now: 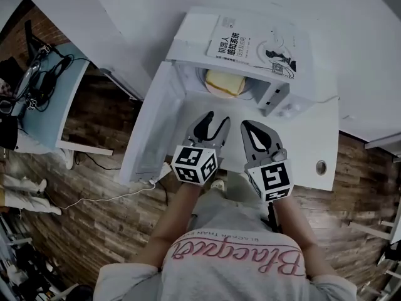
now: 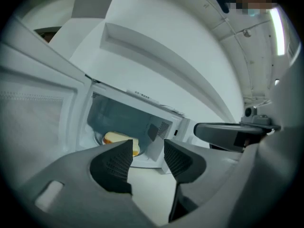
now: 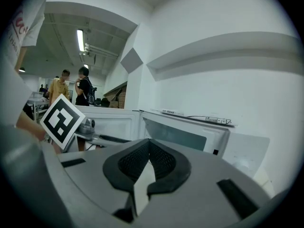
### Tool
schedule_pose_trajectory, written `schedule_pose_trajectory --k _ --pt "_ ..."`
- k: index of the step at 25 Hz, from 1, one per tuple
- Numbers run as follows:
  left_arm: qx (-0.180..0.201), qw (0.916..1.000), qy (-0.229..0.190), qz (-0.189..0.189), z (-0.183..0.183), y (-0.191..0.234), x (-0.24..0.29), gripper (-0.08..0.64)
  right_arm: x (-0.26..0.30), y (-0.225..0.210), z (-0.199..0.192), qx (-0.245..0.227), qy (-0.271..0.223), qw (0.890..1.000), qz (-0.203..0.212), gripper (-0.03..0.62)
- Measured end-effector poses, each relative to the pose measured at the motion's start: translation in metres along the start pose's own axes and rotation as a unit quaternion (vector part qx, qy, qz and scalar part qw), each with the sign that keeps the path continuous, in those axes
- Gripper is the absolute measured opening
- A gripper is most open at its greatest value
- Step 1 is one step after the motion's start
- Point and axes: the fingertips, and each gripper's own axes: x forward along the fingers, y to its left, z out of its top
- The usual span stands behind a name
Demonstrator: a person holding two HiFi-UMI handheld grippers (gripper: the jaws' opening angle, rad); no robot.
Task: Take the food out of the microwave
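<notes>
The microwave [image 1: 191, 33] stands on the white table [image 1: 313, 143] with its door [image 1: 153, 124] swung wide to the left and a book [image 1: 257, 46] lying on its roof. The food [image 1: 224, 82] sits inside, toward the front of the cavity. It looks like a pale yellow slice of bread or a sandwich on a plate [image 2: 97, 137], though I can't be sure from here.

Both grippers hover just outside the opening. The left gripper [image 2: 148, 148] has its jaws spread wide with nothing between them, and it points at the food. The right gripper [image 3: 148, 144], just beside it, has its jaws pressed together on nothing.

I'd judge the food to be light, soft and easily crushed or torn by a hard pinch. The plate is stiff but smooth. The safer hold seems to be the near rim of the plate, kept level so the food doesn't slide off.
</notes>
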Motion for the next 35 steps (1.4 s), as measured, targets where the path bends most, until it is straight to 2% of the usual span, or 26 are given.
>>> schedule_pose_trajectory --k 7,13,19,23,28,32,35 --pt "-0.095 0.9946 -0.005 0.041 -0.017 0.044 0.027 0.198 0.03 -0.001 -0.022 -0.003 0.024 0.999 0.033 0.011" --pt "-0.183 0.9816 0.011 0.055 -0.042 0.069 0.058 0.198 0.049 -0.017 -0.036 -0.002 0.038 0.998 0.04 0.011" --pt "-0.281 0.956 0.013 0.083 -0.063 0.095 0.083 0.198 0.062 -0.03 -0.048 0.008 0.045 0.998 0.044 0.011" --pt "-0.325 0.9406 0.012 0.096 -0.07 0.108 0.097 0.197 0.072 -0.033 -0.051 0.01 0.045 0.998 0.049 0.011" --pt "-0.392 0.9141 -0.001 0.104 -0.076 0.118 0.11 0.196 0.08 -0.035 -0.055 0.01 0.046 0.997 0.057 0.011" --pt "-0.427 0.8963 -0.006 0.118 -0.08 0.125 0.116 0.196 0.085 -0.039 -0.056 0.01 0.045 0.997 0.058 0.011" --pt "-0.441 0.8886 -0.012 0.124 -0.081 0.127 0.115 0.196 0.085 -0.04 -0.056 0.011 0.046 0.997 0.059 0.011"
